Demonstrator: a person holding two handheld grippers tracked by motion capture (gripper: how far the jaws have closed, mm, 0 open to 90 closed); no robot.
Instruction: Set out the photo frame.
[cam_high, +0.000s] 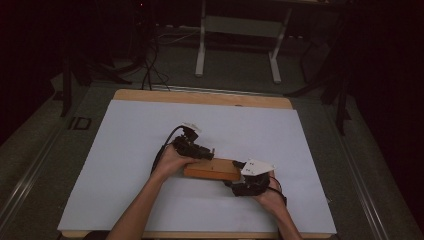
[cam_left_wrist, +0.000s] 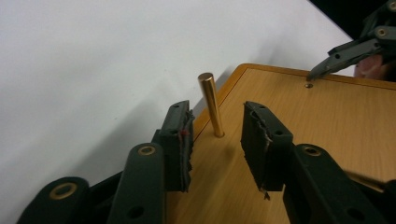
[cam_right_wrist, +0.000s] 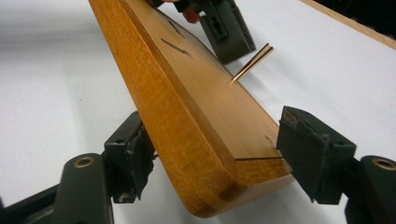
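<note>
Brass pin (cam_left_wrist: 211, 103) stands upright in its hole near the corner of the wooden block (cam_left_wrist: 299, 121), centre of the left gripper view. Your left gripper (cam_left_wrist: 215, 140) sits spread on either side of it, pads clear of the metal, so that pin looks seated and let go. Your right gripper (cam_right_wrist: 212, 154) straddles the block's near end at the bottom of its own view; left pad touches the side, right pad stands just off, so no firm pinch. A second small hole at upper right is unfilled.
</note>
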